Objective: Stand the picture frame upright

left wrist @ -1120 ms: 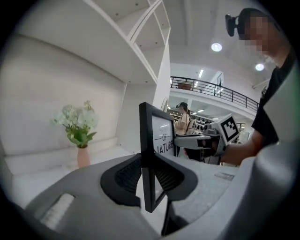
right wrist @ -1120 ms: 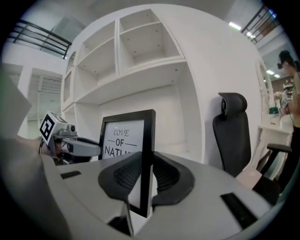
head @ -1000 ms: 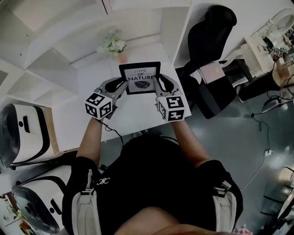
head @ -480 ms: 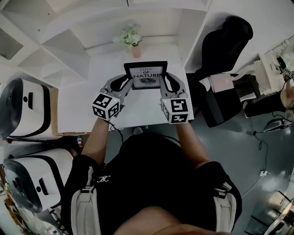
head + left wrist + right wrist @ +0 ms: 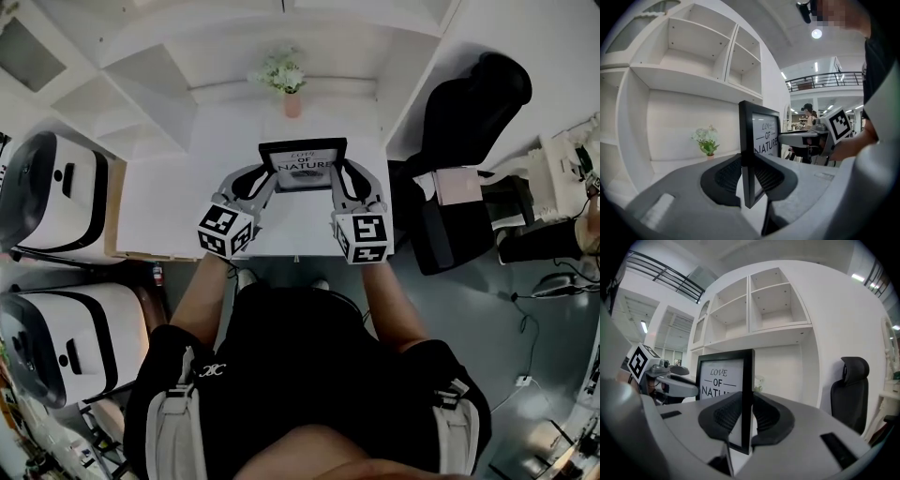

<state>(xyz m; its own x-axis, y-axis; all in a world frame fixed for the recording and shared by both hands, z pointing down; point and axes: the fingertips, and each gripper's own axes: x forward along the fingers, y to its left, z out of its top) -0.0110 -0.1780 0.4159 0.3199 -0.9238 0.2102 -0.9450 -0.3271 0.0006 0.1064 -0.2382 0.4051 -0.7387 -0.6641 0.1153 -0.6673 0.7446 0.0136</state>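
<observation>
A black picture frame (image 5: 303, 165) with a white print reading "LOVE OF NATURE" is held upright over the white table (image 5: 169, 202). My left gripper (image 5: 265, 181) is shut on its left edge, and my right gripper (image 5: 339, 178) is shut on its right edge. In the left gripper view the frame (image 5: 749, 140) stands edge-on between the black pads (image 5: 729, 174), print facing right. The right gripper view shows the frame (image 5: 725, 380) clamped by its right edge between the pads (image 5: 765, 416), with the left gripper (image 5: 670, 383) across from it.
A small pot of white flowers (image 5: 285, 77) stands at the table's back by the white shelves (image 5: 141, 84). A black office chair (image 5: 469, 122) is to the right. White machines (image 5: 56, 197) stand on the left of the table.
The frame has tipped from leaning back toward upright between both grippers. The head view has shifted, so the table sits higher and more centred.
</observation>
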